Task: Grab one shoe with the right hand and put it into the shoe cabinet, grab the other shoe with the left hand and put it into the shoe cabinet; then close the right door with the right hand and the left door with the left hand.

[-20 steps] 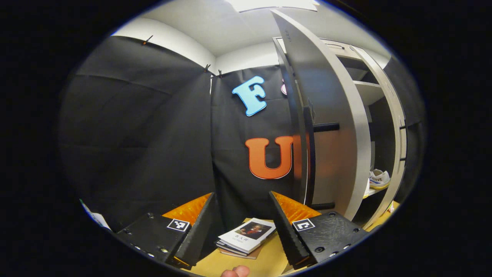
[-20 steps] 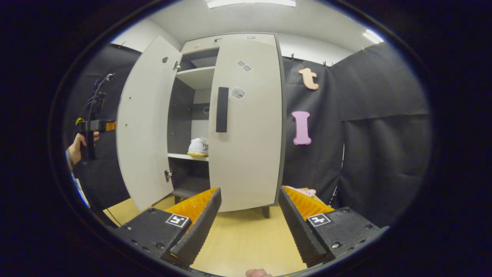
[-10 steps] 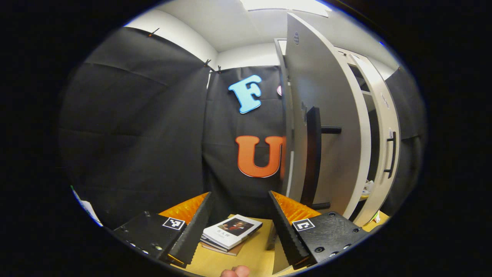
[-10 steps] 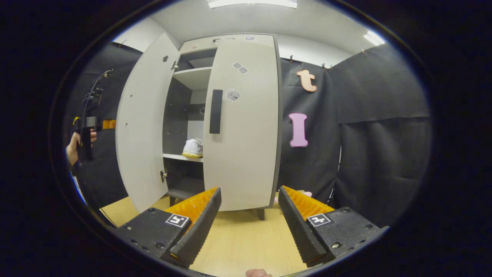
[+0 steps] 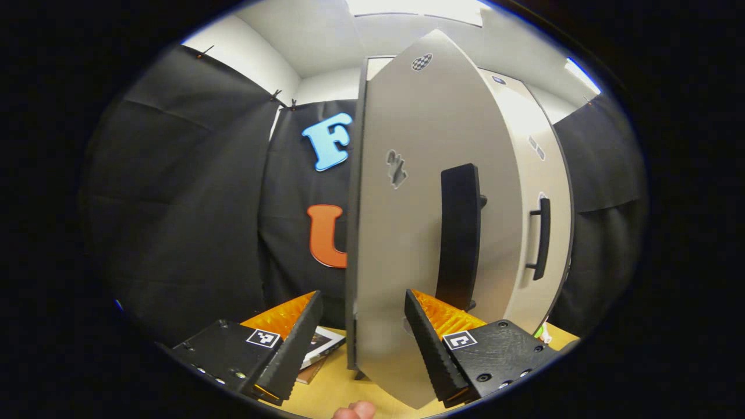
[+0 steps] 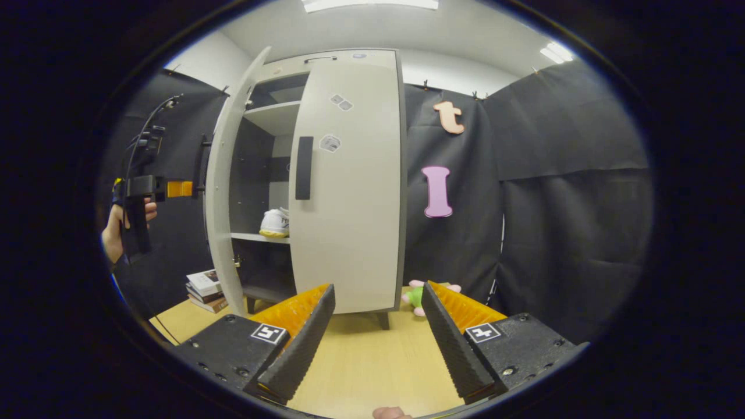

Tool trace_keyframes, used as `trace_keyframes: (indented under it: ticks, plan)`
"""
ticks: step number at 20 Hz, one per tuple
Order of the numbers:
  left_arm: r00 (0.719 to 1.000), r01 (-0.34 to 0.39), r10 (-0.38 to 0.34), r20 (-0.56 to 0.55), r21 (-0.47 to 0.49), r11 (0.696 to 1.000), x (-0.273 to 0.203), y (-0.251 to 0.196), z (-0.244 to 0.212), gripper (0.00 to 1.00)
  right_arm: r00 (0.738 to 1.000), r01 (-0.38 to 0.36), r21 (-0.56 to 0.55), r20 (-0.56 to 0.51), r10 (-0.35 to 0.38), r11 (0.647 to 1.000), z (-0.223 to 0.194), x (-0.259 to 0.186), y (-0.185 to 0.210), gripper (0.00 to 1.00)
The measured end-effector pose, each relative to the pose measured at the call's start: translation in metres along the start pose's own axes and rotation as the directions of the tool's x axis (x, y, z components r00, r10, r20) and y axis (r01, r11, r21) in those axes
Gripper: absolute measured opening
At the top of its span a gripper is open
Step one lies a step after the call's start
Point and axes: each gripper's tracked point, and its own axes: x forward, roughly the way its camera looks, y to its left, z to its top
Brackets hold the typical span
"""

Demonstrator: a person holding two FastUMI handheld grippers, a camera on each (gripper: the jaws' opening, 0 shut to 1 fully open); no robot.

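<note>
The pale grey shoe cabinet [image 6: 349, 192] stands on the wooden floor. Its right door is shut, with a black handle [image 6: 304, 167]. The left door [image 6: 224, 186] stands partly ajar, and a white shoe [image 6: 275, 223] rests on the middle shelf behind it. A hand holds my left gripper [image 6: 189, 188] against the outside of that door. In the left gripper view the left door [image 5: 401, 233] and its black handle [image 5: 460, 233] loom close. My left gripper [image 5: 361, 343] is open, with the door's lower edge between its fingers. My right gripper [image 6: 375, 343] is open and holds nothing, back from the cabinet.
A stack of books [image 6: 204, 285] lies on the floor left of the cabinet, also seen as books [image 5: 323, 343] behind the left door. A pink and green plush toy [image 6: 422, 294] lies by the cabinet's right foot. Black cloth walls surround the booth.
The left door has swung from wide open to partly ajar, with my left gripper following its outer face. The right gripper has drifted back and right a little.
</note>
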Motion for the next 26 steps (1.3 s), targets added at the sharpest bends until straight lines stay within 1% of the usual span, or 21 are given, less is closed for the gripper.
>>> trace_keyframes:
  ticks: [1,2,3,4,5,6,7,8,9,10,11,12,15,17,20,23,26]
  plan:
    - [0.999,0.036,-0.036,0.003,0.001,0.999,0.007,-0.017,0.0,0.86,1.0,0.008,0.003,-0.003,-0.008,1.0,-0.002,-0.001,-0.003,0.97]
    - [0.998,0.063,-0.063,-0.005,0.002,0.998,0.012,-0.033,-0.002,0.72,1.0,0.014,0.005,-0.006,-0.014,1.0,-0.003,-0.002,-0.006,0.94]
    - [0.997,0.07,-0.07,-0.015,0.004,0.998,0.015,-0.041,-0.007,0.86,1.0,0.019,0.007,-0.006,-0.019,1.0,-0.003,-0.003,-0.01,0.97]
    - [0.998,0.064,-0.064,-0.029,0.01,0.998,0.015,-0.045,-0.014,0.86,1.0,0.026,0.009,-0.003,-0.026,1.0,-0.001,-0.004,-0.012,0.97]
    - [0.998,0.05,-0.05,-0.032,0.019,0.999,0.011,-0.045,-0.018,0.96,1.0,0.031,0.01,0.0,-0.031,0.999,-0.001,-0.005,-0.015,0.97]
    - [0.999,0.039,-0.038,-0.022,0.023,0.999,0.007,-0.045,-0.019,0.83,0.999,0.035,0.01,0.002,-0.035,0.999,-0.001,-0.006,-0.017,0.97]
    - [0.999,0.042,-0.042,-0.008,0.018,0.999,0.001,-0.049,-0.019,0.83,0.999,0.042,0.009,0.002,-0.042,0.999,-0.003,-0.007,-0.019,1.0]
    - [0.999,0.05,-0.05,0.006,0.011,0.999,-0.008,-0.052,-0.02,0.73,0.999,0.047,0.008,-0.001,-0.047,0.999,-0.004,-0.007,-0.021,0.97]
    - [0.998,0.057,-0.057,0.014,0.009,0.998,-0.018,-0.053,-0.022,0.83,0.999,0.05,0.009,-0.004,-0.05,0.999,-0.006,-0.008,-0.021,0.97]
    - [0.998,0.066,-0.066,0.012,0.013,0.998,-0.029,-0.054,-0.027,0.83,0.999,0.051,0.011,-0.008,-0.051,0.999,-0.006,-0.008,-0.022,0.97]
    - [0.997,0.083,-0.083,0.007,0.019,0.996,-0.043,-0.057,-0.031,0.83,0.999,0.049,0.015,-0.01,-0.049,0.999,-0.007,-0.008,-0.021,1.0]
    - [0.995,0.103,-0.103,0.005,0.025,0.994,-0.058,-0.062,-0.034,0.83,0.999,0.047,0.019,-0.011,-0.047,0.999,-0.007,-0.007,-0.02,0.97]
    - [0.991,0.133,-0.133,-0.012,0.015,0.991,-0.1,-0.071,-0.046,0.83,1.0,0.03,0.032,0.004,-0.031,0.999,-0.005,-0.01,-0.011,0.97]
    - [0.99,0.138,-0.137,-0.03,0.007,0.99,-0.122,-0.073,-0.056,0.83,1.0,0.01,0.039,0.015,-0.01,0.999,-0.003,-0.012,-0.002,0.97]
    - [0.986,0.161,-0.161,-0.052,-0.004,0.987,-0.142,-0.078,-0.067,0.83,0.999,-0.023,0.04,0.04,0.022,0.999,0.004,-0.02,0.011,0.97]
    - [0.987,0.152,-0.151,-0.062,0.01,0.988,-0.158,-0.075,-0.076,0.84,0.998,-0.039,0.042,0.059,0.036,0.998,0.009,-0.027,0.02,0.97]
    - [0.987,0.148,-0.148,-0.067,-0.01,0.989,-0.168,-0.078,-0.08,0.84,0.996,-0.064,0.055,0.07,0.06,0.996,0.015,-0.032,0.03,0.97]
